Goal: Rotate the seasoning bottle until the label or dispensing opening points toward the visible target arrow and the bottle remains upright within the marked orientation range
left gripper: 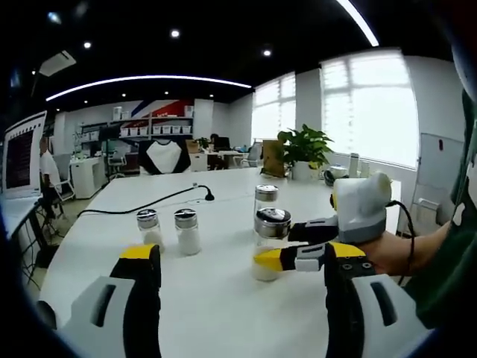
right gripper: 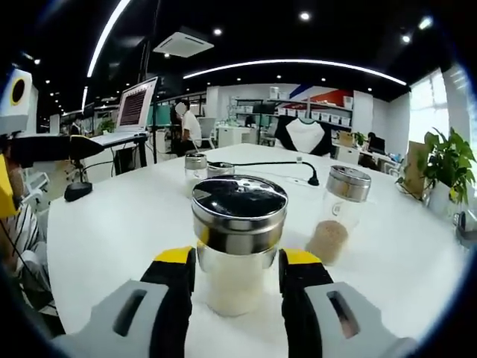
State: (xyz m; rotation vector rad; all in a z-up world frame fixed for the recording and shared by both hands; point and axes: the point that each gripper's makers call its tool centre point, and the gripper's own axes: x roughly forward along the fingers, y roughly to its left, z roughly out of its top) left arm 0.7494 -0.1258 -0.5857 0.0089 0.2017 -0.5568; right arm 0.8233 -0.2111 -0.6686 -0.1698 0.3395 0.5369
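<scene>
White tabletop spreads through an office with shelves and a potted plant at its far right. Standing upright near the middle, the seasoning bottle sits between the right gripper jaws, which close on its glass sides. Left gripper hovers nearby, jaws wide. Three other shakers stand beyond.

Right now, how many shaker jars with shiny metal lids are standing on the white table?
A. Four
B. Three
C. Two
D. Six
A: the left gripper view shows two small jars side by side, a taller jar farther back, and a fourth jar between the jaws of the right hand-held gripper.
</scene>
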